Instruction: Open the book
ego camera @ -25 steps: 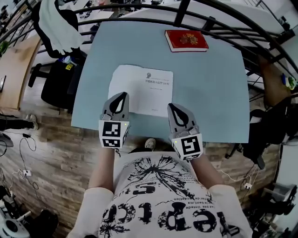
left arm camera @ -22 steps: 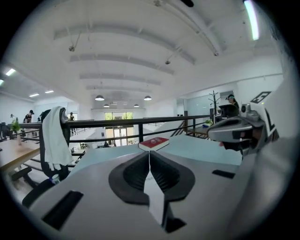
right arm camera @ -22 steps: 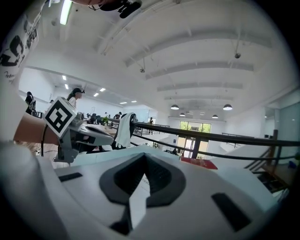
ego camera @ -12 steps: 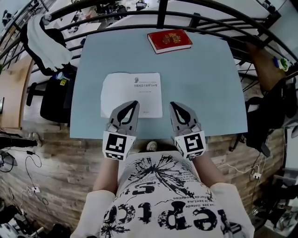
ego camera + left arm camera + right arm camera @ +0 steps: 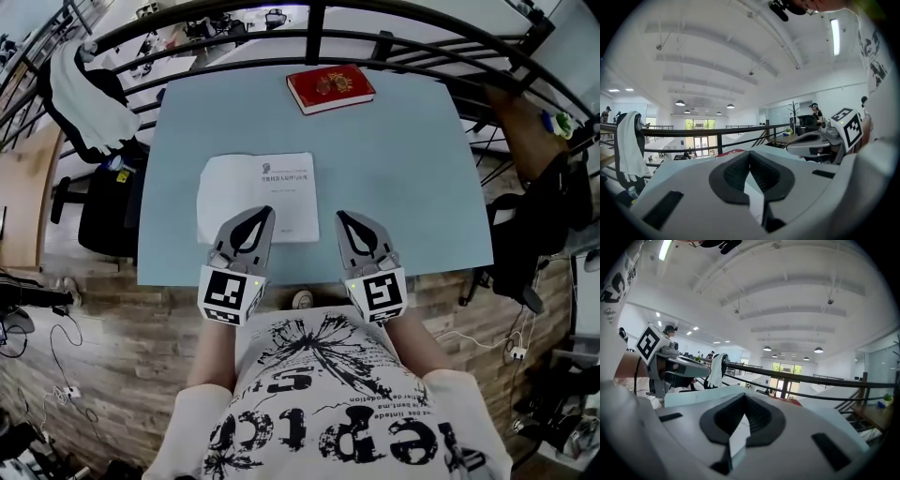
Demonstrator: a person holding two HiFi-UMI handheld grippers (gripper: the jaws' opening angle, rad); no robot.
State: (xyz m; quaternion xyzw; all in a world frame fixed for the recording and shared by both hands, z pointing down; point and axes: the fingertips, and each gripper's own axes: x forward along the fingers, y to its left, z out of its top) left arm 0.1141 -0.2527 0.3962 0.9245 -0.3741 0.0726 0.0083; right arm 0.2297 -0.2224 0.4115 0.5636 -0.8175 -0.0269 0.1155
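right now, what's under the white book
The blue table, which shows around it. The white book lies flat, so whatever might be beneath it is covered and cannot be seen.

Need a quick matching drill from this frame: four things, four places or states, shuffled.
Things:
1. red book
2. white book
3. white cloth
4. left tool

Places or states:
A. hanging off to the left of the table
B. shut, nothing in it
C. at the table's far edge
D. lying flat, on the near half of the table

Pairs: 1-C, 2-D, 3-A, 4-B
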